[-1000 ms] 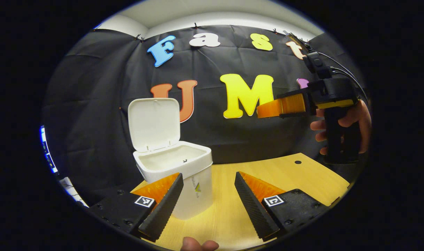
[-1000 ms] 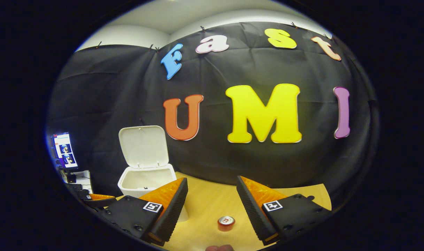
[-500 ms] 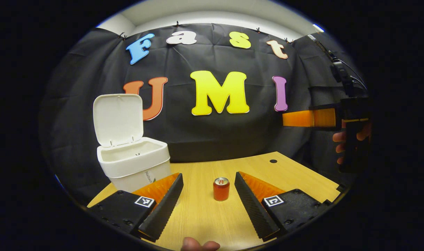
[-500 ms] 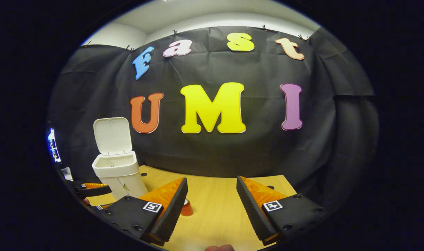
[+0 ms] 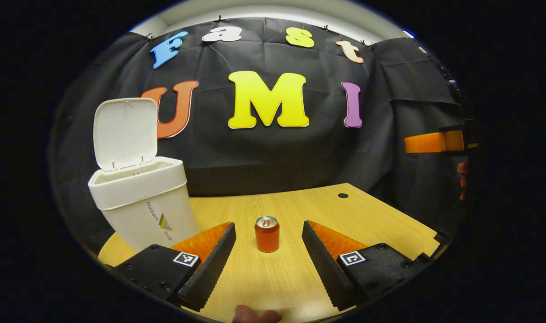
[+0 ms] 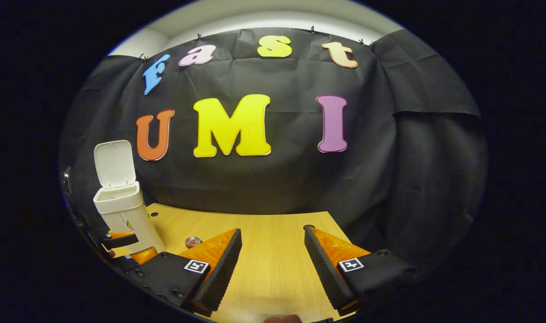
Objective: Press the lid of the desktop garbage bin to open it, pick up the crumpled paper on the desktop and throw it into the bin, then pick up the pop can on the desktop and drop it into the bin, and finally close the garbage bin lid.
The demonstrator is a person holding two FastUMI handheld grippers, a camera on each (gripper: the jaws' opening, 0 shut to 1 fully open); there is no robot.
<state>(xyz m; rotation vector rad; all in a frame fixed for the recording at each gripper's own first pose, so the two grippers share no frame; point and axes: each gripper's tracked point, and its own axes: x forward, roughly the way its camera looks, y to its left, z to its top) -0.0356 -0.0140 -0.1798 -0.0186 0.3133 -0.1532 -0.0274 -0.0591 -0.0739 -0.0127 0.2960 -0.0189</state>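
The left gripper (image 5: 267, 251) swings off the open-lidded bin (image 5: 142, 202) at the table's left edge and frames the upright pop can (image 5: 267, 233) mid-table between wide-open, empty fingers, paper seemingly binned, while the right gripper (image 6: 272, 264) hangs open and empty.

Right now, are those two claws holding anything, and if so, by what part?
Nothing is held. The left gripper is open with the can standing free ahead of its fingers; the right gripper is open over bare table.

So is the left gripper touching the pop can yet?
Apart. In the left gripper view the pop can stands upright on the table beyond the open left gripper, with bare wood between it and both fingers.
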